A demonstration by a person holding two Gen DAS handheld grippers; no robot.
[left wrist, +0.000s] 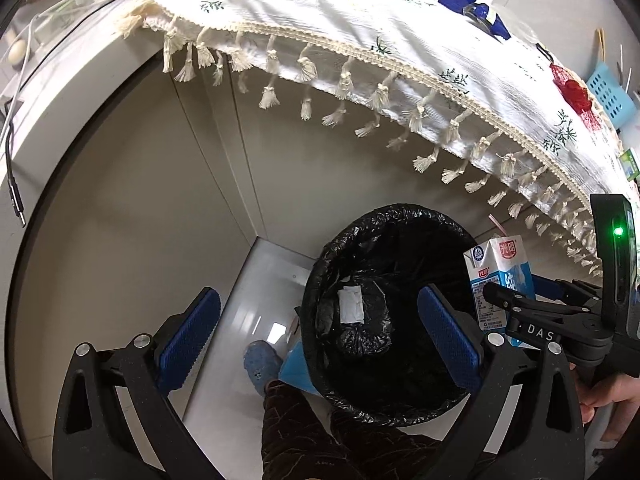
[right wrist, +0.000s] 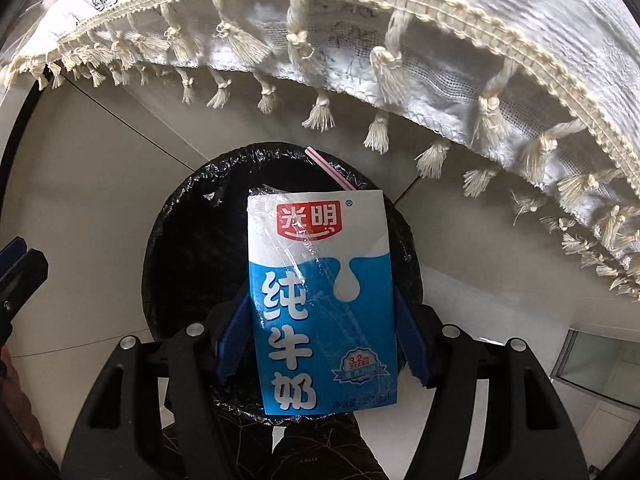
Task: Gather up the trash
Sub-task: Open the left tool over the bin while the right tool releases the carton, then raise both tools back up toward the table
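Note:
My right gripper [right wrist: 320, 332] is shut on a blue and white milk carton [right wrist: 322, 300] with a striped straw, held above a bin lined with a black bag [right wrist: 188, 248]. In the left wrist view the carton [left wrist: 500, 276] and the right gripper [left wrist: 532, 304] hang over the right rim of the bin [left wrist: 320, 276]. My left gripper [left wrist: 320, 336] is open and empty above the bin. A white scrap of paper [left wrist: 351, 305] lies inside the bag.
A white fringed tablecloth [left wrist: 360, 20] overhangs the table just above the bin. On the table lie blue wrappers [left wrist: 468, 4], a red wrapper [left wrist: 572, 92] and a blue basket [left wrist: 608, 92]. A beige cabinet wall [left wrist: 120, 200] stands behind. A person's leg and shoe [left wrist: 260, 364] are beside the bin.

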